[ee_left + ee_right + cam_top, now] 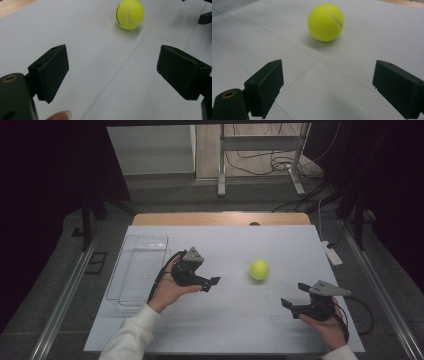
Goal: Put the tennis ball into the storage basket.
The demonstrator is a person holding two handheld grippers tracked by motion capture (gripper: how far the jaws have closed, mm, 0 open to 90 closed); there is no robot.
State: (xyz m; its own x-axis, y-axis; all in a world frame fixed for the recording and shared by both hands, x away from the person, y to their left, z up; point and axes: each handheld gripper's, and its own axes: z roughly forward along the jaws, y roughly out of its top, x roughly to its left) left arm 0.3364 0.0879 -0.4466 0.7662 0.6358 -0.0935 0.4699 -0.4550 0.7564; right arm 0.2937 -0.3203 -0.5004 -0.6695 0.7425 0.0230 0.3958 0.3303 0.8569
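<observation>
White tabletop (pixel 225 320): tennis ball (pixel 259 269) right of centre, clear tray (pixel 137 270) at left edge; left gripper (pixel 214 281), right gripper (pixel 292 296) jaws wide apart, holding nothing.

My right gripper (pixel 325 88) has its two black jaws spread wide with nothing between them. Ahead of the jaws, slightly toward the left one, I see a yellow tennis ball (pixel 326 22) resting on the white table surface (pixel 367 37), well clear of both. Thin seam lines cross the surface beneath the jaws.
</observation>
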